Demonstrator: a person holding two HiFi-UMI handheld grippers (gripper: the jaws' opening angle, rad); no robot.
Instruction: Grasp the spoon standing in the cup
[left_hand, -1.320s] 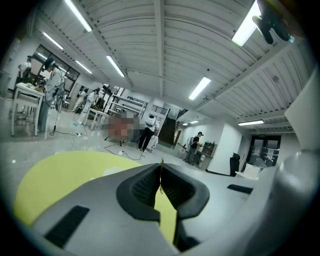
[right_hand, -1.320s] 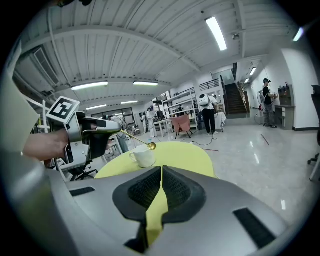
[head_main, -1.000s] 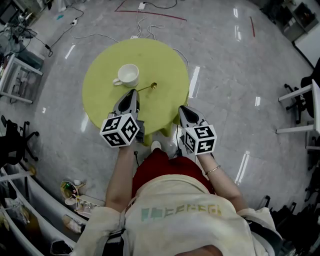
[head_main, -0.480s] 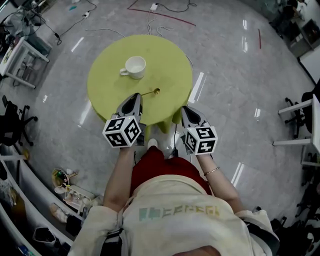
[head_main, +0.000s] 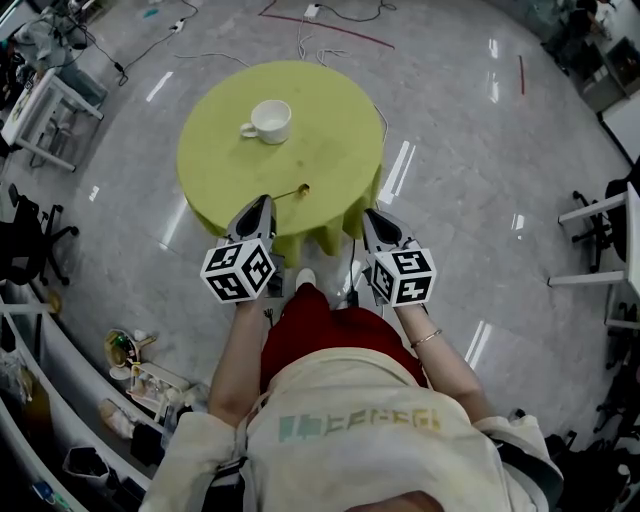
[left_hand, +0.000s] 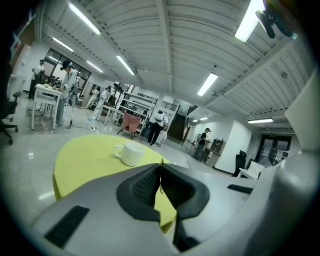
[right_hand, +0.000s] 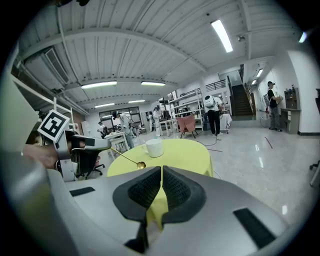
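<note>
A white cup (head_main: 268, 120) stands empty on the far side of the round yellow-green table (head_main: 335, 130). My left gripper (head_main: 262, 203) is shut on the handle of a thin gold spoon (head_main: 293, 191), which sticks out level over the table's near part, well short of the cup. In the left gripper view the spoon (left_hand: 161, 187) shows edge-on between the closed jaws of the left gripper (left_hand: 161, 170), with the cup (left_hand: 131, 153) beyond. My right gripper (head_main: 371, 216) is shut and holds nothing. The right gripper view shows the spoon (right_hand: 126, 158) and the cup (right_hand: 153, 147).
A glossy grey floor surrounds the table, with cables (head_main: 330, 15) lying beyond it. A white desk (head_main: 40, 115) and a black chair (head_main: 25, 240) stand at the left, and a cluttered shelf (head_main: 140, 380) at lower left. More chairs (head_main: 610, 210) are at the right. People stand far off (left_hand: 158, 125).
Both grippers have drawn back toward the table's near edge. The spoon in the left gripper is now farther from the cup.
</note>
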